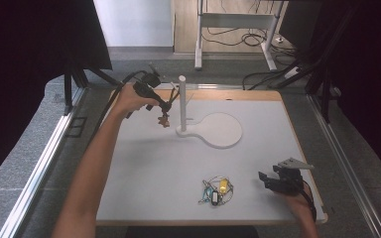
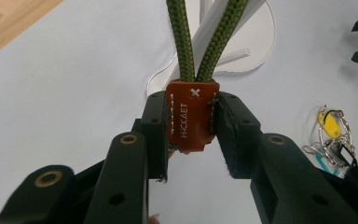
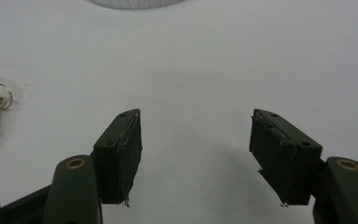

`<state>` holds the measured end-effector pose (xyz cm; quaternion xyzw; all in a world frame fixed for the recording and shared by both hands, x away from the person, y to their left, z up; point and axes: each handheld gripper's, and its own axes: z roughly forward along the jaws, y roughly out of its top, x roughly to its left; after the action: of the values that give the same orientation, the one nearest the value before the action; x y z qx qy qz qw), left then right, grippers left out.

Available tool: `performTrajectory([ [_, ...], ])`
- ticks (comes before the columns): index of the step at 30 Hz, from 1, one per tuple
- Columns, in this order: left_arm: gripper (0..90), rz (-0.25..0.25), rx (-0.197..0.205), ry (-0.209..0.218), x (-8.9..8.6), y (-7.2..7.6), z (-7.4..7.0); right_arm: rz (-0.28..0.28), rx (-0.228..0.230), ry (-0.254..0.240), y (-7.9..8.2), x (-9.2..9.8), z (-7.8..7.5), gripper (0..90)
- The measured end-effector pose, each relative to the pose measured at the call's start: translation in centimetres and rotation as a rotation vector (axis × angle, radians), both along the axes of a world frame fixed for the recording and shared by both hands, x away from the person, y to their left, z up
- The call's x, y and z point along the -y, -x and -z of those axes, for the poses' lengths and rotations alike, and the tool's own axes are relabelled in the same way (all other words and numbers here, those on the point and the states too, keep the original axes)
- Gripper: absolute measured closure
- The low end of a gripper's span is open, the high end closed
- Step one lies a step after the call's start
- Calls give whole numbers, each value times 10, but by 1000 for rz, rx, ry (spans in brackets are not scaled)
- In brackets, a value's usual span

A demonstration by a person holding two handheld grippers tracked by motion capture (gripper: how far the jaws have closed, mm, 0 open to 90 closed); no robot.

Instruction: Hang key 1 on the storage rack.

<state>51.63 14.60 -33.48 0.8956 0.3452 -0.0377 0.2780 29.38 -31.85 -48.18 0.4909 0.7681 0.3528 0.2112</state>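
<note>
At upper left, a brown leather tag (image 2: pixel 190 115) on green cord (image 2: pixel 212 44) is clamped by the left gripper (image 2: pixel 191 135), seemingly beside the white post (image 1: pixel 182 101). The right gripper (image 3: pixel 196 154) is held agape, lower right.

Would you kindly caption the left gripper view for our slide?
Left hand-held gripper clamps brown leather tag on green braided cord loop.

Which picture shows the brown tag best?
The left gripper view: the brown tag sits close up between the left tool's jaws, its lettering and green cord clear. In the high view it is a tiny brown speck.
</note>
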Motion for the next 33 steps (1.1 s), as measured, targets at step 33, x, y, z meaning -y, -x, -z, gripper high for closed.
performTrajectory([
  [33, 475, 11, 206, -35, -13, 123, 4, -28, 0, 13, 2, -11, -1, 337],
])
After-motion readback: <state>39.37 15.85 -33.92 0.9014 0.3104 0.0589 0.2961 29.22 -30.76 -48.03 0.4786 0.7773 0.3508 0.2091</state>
